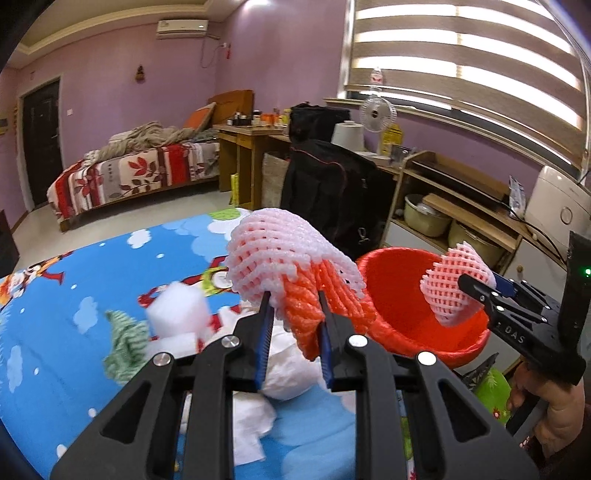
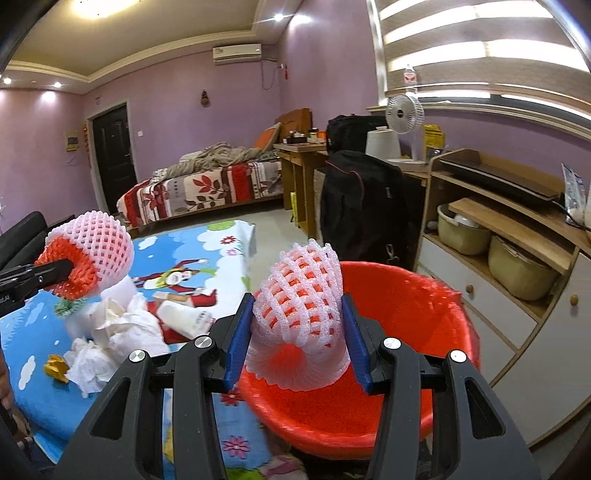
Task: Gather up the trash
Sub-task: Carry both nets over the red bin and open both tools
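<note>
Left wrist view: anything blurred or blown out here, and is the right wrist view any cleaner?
Left wrist view: the white foam block and crumpled tissue below the left gripper are smeared; the window blinds are overexposed. Right wrist view: the red basin rim is blurred, ceiling lights flare, and fisheye bends the shelf edges.

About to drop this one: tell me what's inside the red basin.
The red basin shows only bare red wall and floor where visible. The right gripper, shut on a pink foam fruit net, hides part of the bottom, so that patch is unknown.
</note>
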The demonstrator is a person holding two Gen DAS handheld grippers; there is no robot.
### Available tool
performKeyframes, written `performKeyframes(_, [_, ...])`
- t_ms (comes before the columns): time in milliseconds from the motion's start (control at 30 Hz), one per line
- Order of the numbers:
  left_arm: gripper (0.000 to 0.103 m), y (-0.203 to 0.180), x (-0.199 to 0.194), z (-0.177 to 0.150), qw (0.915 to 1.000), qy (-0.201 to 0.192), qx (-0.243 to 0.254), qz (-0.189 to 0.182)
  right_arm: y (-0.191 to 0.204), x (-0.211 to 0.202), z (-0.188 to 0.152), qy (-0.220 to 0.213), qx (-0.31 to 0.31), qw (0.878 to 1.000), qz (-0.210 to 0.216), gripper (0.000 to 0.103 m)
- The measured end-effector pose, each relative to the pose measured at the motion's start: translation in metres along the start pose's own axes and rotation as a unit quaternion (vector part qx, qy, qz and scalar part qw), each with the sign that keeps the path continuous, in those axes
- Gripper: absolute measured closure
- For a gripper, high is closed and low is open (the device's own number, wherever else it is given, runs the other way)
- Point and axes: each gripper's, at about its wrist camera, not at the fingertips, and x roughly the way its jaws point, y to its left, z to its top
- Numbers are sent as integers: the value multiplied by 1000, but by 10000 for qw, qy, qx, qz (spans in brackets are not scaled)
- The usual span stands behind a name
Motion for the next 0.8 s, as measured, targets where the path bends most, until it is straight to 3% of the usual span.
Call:
performKeyframes(467, [79,-75,50,19,9950,83,591,-795,-45,8,0,128,157,9990,-389,57])
performKeyframes(767, [77,-101,79,28,9913,183,648,-1130,-67,10,5,175,217,9983,-517,56])
performKeyframes(800, [73,-102,82,29,9908,194,652,-1171,-69,11,7,176,218,9983,-515,53])
